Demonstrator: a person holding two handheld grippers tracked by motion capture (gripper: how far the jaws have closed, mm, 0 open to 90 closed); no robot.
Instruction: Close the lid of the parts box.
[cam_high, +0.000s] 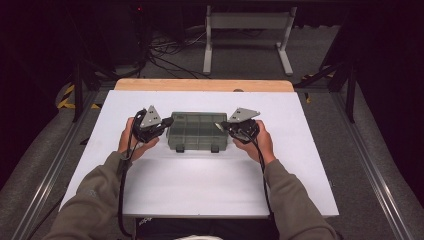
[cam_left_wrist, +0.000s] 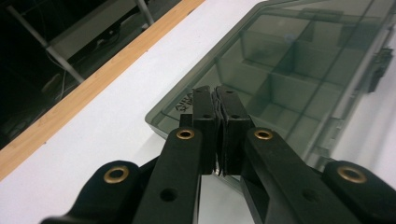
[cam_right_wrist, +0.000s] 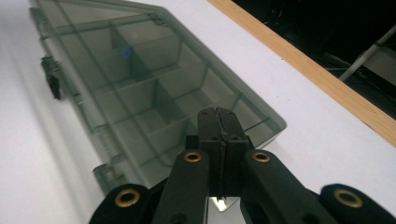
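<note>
One smoky plastic box (cam_high: 197, 131) sits in the middle of the white tabletop (cam_high: 200, 185), lid down. The left gripper (cam_high: 161, 123) and right gripper (cam_high: 225, 125) touch its two ends, jaws squeezed together, holding nothing. To lift or slide it, I'd push evenly from both sides.

A lab: white table (cam_high: 200, 185) on metal rails (cam_high: 372, 165), floor cables (cam_high: 165, 52).

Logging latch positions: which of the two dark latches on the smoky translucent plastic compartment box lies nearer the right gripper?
The latch on the person's right along the box's near edge, close to the right gripper; the other latch sits toward the left gripper.
</note>
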